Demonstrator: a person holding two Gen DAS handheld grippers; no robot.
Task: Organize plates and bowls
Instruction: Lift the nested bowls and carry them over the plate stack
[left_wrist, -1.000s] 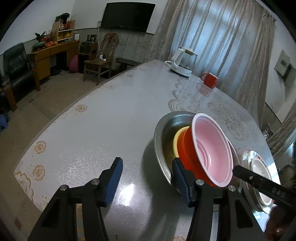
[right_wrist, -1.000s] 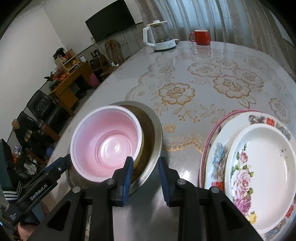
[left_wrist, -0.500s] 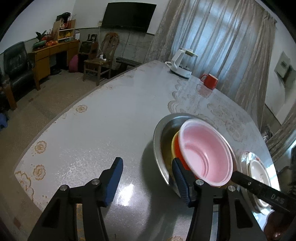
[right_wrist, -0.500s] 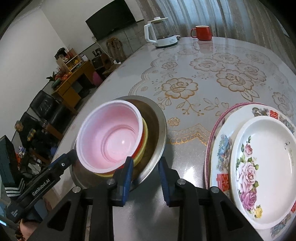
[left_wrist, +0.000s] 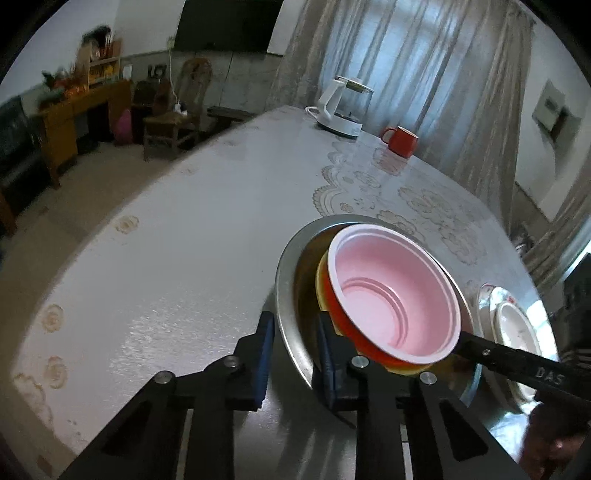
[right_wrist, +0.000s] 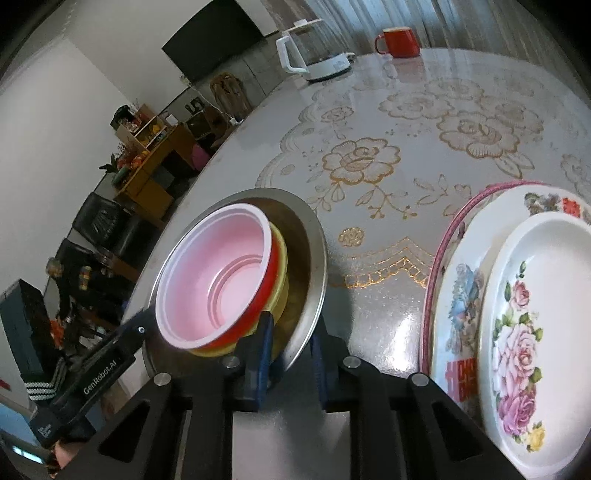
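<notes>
Both your claws have just been closing on the metal basin's (right_wrist: 314, 266) rim: left claw (left_wrist: 295, 354), right claw (right_wrist: 290, 354). Inside the basin, the pink-lined red bowl (left_wrist: 391, 291) sits nested in a yellow bowl (right_wrist: 282, 266).

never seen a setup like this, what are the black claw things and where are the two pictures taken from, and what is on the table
There is no robot here. A person holds a hand-held gripper in each hand, and each carries a wide-angle camera looking along its two blue-padded fingers.

One picture looks from the left hand-held gripper, the other from the right hand-held gripper. Both have just closed on opposite edges of the wide shallow metal basin, its rim between their pads.

Inside the basin sits a yellow bowl, and nested in it a red plastic bowl with a pink inside.

Beside it on the flower-patterned round table lies a stack of floral plates. At the far edge stand a white electric kettle and a red mug.
</notes>
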